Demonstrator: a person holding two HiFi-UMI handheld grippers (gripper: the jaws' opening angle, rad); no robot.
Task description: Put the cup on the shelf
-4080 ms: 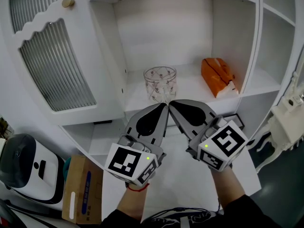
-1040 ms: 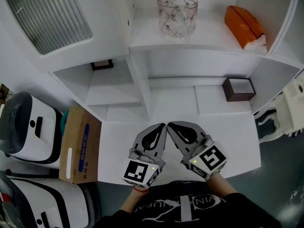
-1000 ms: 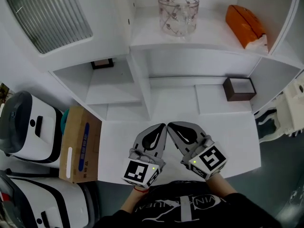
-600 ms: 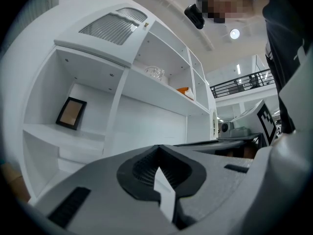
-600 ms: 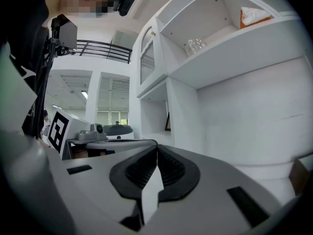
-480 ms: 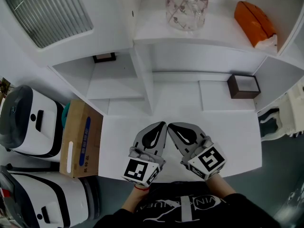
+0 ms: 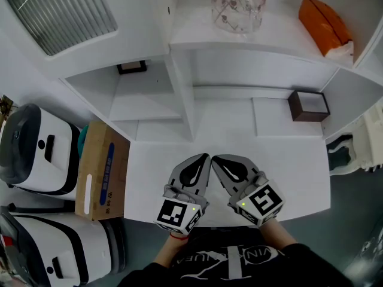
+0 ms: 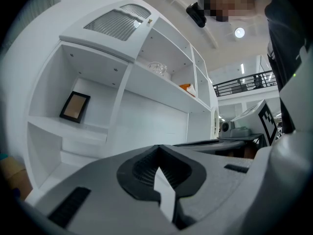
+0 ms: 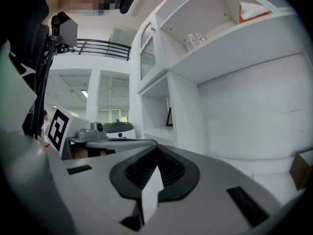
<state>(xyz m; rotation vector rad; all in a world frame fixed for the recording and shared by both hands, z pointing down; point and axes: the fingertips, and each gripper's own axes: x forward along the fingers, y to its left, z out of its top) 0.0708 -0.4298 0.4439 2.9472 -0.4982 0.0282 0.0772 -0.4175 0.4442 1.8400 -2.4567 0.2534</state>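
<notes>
The white shelf (image 7: 191,34) at the far side carries a clear glass cup (image 7: 238,5) near its middle and an orange pack (image 7: 323,18) well apart from it to the right. Below it, a small dark frame (image 7: 131,67) stands at the back of the left compartment, and a brown box (image 7: 309,105) sits on a low step at the right. The near white surface (image 7: 149,172) runs out from these compartments, with a cardboard box (image 7: 96,169) just beside its left edge.
</notes>
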